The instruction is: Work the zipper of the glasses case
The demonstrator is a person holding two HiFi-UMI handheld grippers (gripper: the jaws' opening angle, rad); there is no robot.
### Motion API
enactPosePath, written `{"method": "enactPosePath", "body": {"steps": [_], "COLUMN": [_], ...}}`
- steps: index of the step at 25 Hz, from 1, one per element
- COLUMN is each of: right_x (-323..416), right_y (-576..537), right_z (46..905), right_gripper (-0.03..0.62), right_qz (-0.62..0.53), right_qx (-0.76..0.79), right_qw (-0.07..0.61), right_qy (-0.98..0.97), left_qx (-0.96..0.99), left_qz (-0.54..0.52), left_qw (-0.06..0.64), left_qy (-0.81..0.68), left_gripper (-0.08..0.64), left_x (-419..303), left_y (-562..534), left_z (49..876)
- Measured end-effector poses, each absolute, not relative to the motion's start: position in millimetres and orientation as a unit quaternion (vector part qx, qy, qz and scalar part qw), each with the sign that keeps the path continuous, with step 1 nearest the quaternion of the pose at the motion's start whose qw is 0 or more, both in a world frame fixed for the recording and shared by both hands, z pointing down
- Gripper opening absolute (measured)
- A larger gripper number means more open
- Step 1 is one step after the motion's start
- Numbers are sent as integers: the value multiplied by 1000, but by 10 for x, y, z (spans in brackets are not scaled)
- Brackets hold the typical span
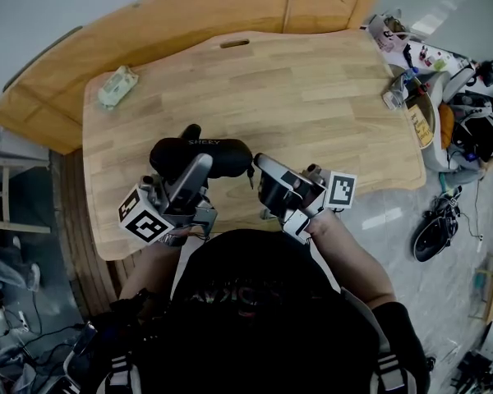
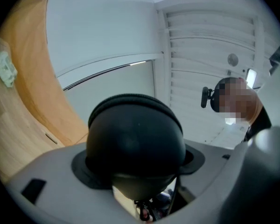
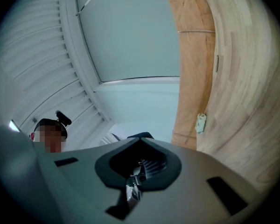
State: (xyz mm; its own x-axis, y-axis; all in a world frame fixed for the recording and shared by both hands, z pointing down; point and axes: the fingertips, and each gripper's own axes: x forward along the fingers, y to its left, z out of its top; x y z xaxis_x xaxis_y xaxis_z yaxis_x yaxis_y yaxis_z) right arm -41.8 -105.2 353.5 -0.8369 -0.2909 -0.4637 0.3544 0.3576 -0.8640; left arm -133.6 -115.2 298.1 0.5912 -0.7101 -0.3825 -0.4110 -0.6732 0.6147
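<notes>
A black glasses case (image 1: 204, 154) is held just above the near edge of the wooden table (image 1: 312, 105). My left gripper (image 1: 197, 167) grips it across its rounded body, and in the left gripper view the case (image 2: 135, 139) fills the wide gap between the two grey fingers, pressed on both sides. My right gripper (image 1: 260, 164) is at the case's right end. In the right gripper view its jaws (image 3: 141, 141) are shut together on the small metal zipper pull (image 3: 132, 189), with zipper teeth showing behind it. The pull (image 1: 251, 176) hangs off the case's right tip.
A crumpled pale green cloth (image 1: 117, 86) lies at the table's far left. Boxes and clutter (image 1: 423, 97) crowd the right edge, and a dark bag (image 1: 435, 228) lies on the floor. A second, darker tabletop (image 1: 189, 11) lies behind. A person (image 2: 233, 101) stands in the background.
</notes>
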Motion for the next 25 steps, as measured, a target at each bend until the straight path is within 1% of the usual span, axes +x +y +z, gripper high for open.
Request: {"method": "enactPosePath", "body": {"steps": [5, 14, 25], "right_x": [-461, -549, -711], "right_y": [-1003, -919, -794], "right_z": [3545, 3562, 3518], "right_gripper": [18, 17, 18], "right_qz": [-551, -531, -548], "right_qx": [17, 6, 44], "right_qw": [263, 236, 238], "right_qy": [792, 814, 801], "left_qx": [878, 894, 900], "left_qz": [-247, -141, -54], "left_qw": [184, 120, 84], "left_qy": [-365, -409, -424], "left_gripper": [364, 364, 364], "left_x": [-1280, -1114, -982], "left_y": [-1155, -1160, -1140], "left_z": [3010, 3128, 3293]}}
